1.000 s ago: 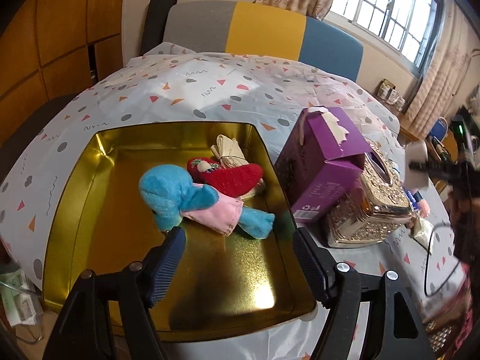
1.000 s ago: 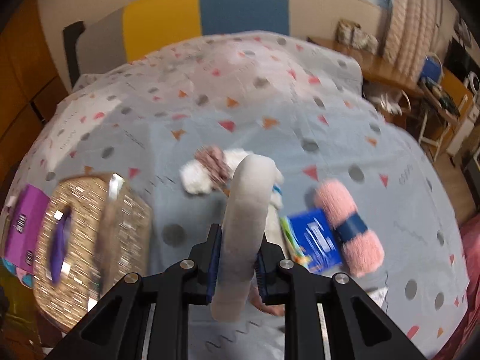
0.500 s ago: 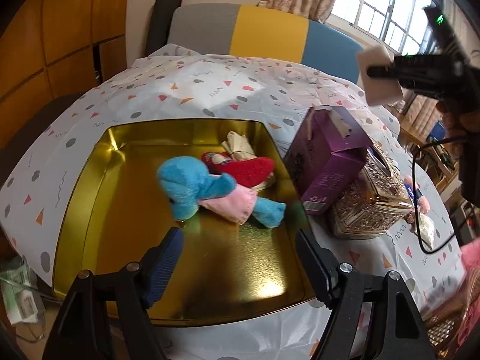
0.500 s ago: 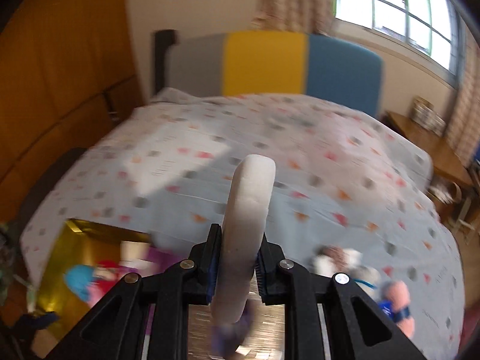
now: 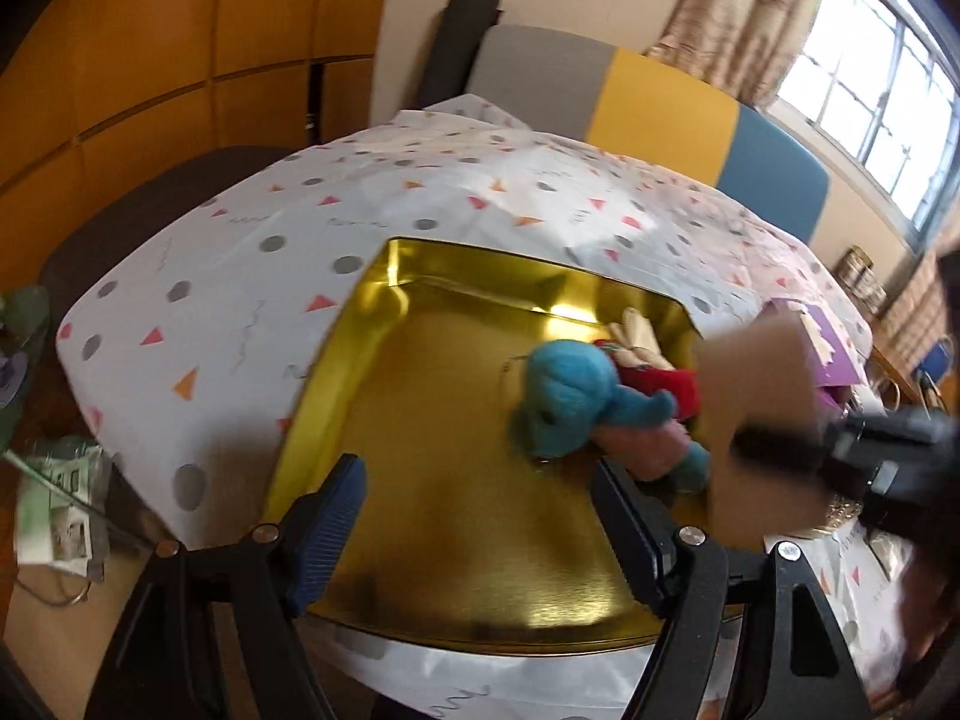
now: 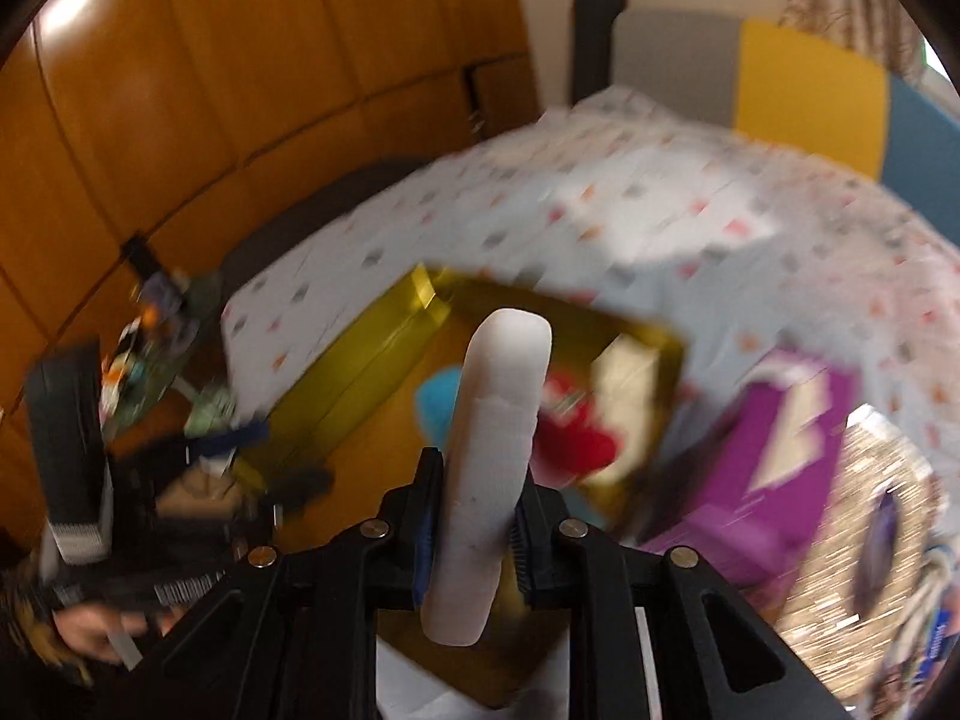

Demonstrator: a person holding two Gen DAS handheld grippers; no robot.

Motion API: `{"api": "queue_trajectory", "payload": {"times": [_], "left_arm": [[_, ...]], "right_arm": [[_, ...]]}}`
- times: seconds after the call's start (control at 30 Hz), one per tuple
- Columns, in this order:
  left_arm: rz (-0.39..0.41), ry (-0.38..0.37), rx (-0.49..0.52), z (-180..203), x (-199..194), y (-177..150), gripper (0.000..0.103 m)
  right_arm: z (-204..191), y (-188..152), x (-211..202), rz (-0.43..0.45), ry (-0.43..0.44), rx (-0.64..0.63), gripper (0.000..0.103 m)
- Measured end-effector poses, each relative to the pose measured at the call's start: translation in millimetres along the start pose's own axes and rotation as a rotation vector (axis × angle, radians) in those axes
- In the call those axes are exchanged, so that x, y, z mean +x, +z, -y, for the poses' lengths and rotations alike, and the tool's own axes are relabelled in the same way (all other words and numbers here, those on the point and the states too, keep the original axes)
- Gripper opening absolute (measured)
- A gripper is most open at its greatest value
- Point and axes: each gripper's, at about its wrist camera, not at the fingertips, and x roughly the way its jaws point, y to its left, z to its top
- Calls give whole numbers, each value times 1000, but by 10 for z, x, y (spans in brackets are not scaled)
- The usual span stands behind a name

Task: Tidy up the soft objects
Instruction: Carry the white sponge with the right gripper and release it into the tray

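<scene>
White sponge (image 6: 492,468) — flat, round-edged, upright

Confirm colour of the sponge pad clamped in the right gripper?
White, plain, no pattern: the sponge pad shows best in the right wrist view, pinched edge-on in the right gripper.

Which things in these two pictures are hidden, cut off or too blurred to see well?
- Left wrist view: the purple box is mostly hidden behind the white pad held in the right claw.
- Left wrist view: the pink part of the blue plush toy is partly hidden by the left claw.
- Right wrist view: the toys in the gold tray are motion-blurred and partly hidden by the pad.
</scene>
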Motion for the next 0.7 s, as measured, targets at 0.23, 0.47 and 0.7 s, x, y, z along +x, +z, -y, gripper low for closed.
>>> {"api": "queue_trajectory", "payload": {"times": [0.23,0.47,0.7], "left_arm": [[-1,-3,4,2,-6,-32,77],[-16,-27,51,183,18,-84,77],[-2,-36,105,353,-37,-102,77]], "right_arm": [[-54,-330,401,-111,-7,31,41],[45,-416,276,-87,-57,51,49],[83,-453,123,-45,-106,61,49]]}}
